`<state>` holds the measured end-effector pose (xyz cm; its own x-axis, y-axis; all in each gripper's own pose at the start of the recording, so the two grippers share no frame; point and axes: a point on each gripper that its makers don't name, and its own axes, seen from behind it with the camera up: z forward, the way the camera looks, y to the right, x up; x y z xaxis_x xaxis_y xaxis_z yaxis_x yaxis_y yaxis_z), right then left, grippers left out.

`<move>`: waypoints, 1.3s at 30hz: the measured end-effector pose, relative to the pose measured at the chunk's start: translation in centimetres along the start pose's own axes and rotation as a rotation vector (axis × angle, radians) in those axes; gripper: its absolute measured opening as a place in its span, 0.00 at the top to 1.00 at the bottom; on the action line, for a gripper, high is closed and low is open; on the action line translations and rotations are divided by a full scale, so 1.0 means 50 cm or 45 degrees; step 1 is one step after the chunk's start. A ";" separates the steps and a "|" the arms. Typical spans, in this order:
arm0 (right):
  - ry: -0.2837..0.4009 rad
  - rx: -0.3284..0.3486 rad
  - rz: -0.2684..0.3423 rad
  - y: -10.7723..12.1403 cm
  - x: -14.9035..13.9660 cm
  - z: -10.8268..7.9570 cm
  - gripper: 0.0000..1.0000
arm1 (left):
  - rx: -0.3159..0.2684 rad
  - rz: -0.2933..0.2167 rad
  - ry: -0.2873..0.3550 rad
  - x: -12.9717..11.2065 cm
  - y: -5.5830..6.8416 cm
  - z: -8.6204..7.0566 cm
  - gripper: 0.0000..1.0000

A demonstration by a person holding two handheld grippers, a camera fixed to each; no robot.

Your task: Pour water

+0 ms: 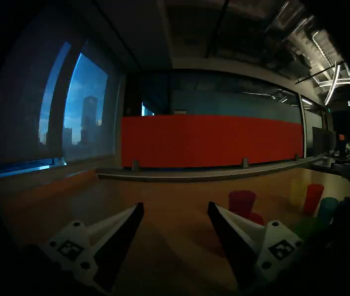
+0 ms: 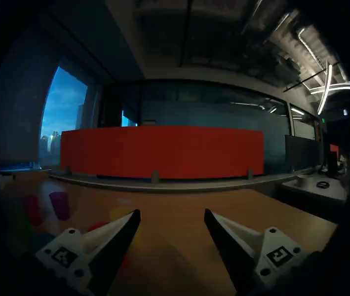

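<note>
Your left gripper (image 1: 175, 204) sits open and empty over the table (image 1: 125, 190) (cup (image 1: 242, 201) past one finger). Your right gripper (image 2: 172, 211) is open too.

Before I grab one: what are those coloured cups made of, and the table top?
The red cup and teal cup look like translucent plastic: light seems to glow through their walls. The table looks like smooth wood or laminate, warm brown with a dull sheen; dim light leaves it open.
</note>
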<state>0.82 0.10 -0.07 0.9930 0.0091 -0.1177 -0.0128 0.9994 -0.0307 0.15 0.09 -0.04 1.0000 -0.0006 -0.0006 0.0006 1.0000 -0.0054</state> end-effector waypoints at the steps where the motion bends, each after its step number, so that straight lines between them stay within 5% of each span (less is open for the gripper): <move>1: -0.003 0.000 0.001 0.000 -0.003 0.001 0.00 | 0.000 0.000 0.000 0.000 0.000 0.000 0.03; 39: -0.029 0.001 0.011 0.001 -0.017 0.010 0.00 | 0.000 0.000 0.000 0.000 0.001 0.000 0.04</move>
<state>0.05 0.17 0.53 0.9953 0.0182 -0.0953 -0.0211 0.9994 -0.0291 0.12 0.14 -0.05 1.0000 -0.0008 -0.0005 0.0008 1.0000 -0.0053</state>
